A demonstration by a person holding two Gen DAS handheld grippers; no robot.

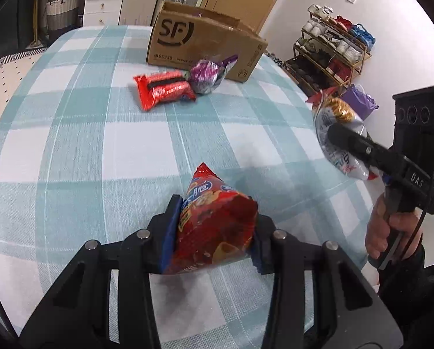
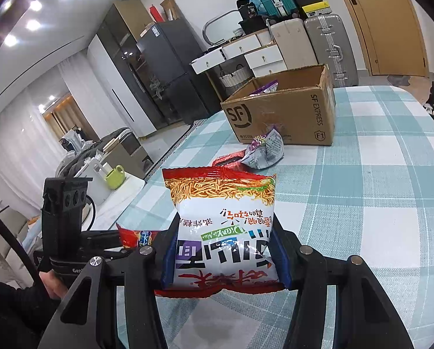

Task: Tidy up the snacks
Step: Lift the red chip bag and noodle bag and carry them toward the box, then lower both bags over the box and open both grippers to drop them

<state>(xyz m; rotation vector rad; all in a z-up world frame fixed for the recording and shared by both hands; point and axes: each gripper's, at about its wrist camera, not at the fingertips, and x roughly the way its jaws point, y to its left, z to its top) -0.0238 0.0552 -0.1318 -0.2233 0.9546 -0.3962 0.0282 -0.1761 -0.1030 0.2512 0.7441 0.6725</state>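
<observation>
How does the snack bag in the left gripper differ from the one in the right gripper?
The red chip bag is red all over; the white noodle bag is mostly white with red bands. The red chip bag looks crumpled and pinched; the white noodle bag is flatter and faces its camera. Shared: each is clamped between blue pads, in the left gripper or right gripper, above the checked tablecloth.

Both tools are matte black plastic. The left tongs (image 1: 214, 232) have two ribbed, cut-out arms joined by round silver screw heads, with blue pads (image 1: 170, 232) lining the inner faces. The right tongs (image 2: 225, 250) match them, with the same silver screws and blue lining. Seen from the side, the right tool carries a boxy block with three round holes, white lettering, a black cable and a pistol-style handle. A dark sleeve (image 2: 10, 308) covers the person's left wrist.
</observation>
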